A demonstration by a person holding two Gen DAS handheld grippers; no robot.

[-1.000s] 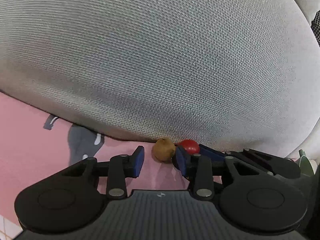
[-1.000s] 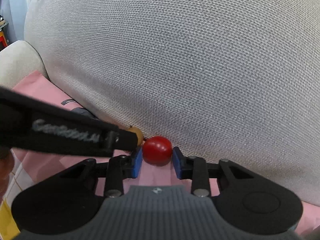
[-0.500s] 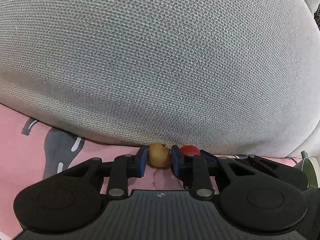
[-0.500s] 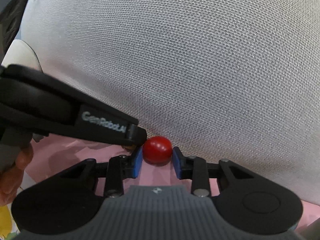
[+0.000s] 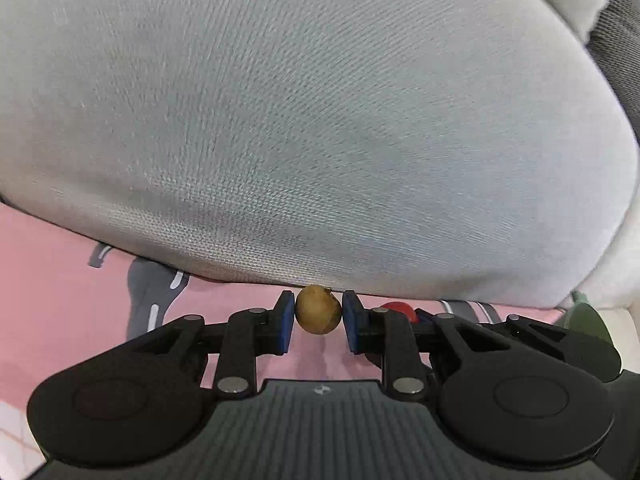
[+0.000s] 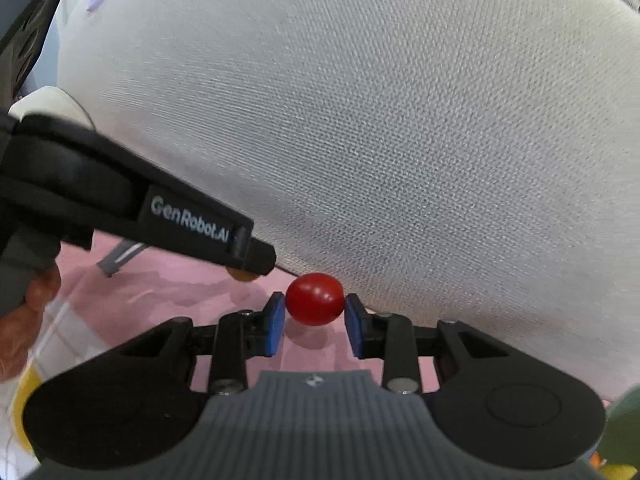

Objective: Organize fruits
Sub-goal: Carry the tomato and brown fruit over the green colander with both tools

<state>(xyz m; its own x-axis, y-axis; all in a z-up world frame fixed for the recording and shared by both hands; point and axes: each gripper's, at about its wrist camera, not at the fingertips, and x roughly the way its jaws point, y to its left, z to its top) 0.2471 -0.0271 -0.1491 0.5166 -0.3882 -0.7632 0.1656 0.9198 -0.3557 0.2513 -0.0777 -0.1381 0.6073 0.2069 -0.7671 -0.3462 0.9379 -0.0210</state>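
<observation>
The left tongs are clamped on a small brown fruit, blue pads pressing it from both sides; it sits right at the tips, just in front of the lower edge of a big grey woven cushion; below it lies a pink cloth with a grey printed pattern. Over on the right of that view, a sliver of red fruit peeks out behind the right finger.

From the right wrist view, the right tongs are closed on that red fruit, a glossy round one, pinched between the two blue pads; its shadow falls on the pink cloth beneath it, so it looks lifted clear; the grey cushion fills the far side. The left tongs reach in from the left, black body with white lettering, only a scrap of the brown fruit showing under the tip, just left of the red one; the two fruits are close but apart; a hand grips the handle at the left edge.
</observation>
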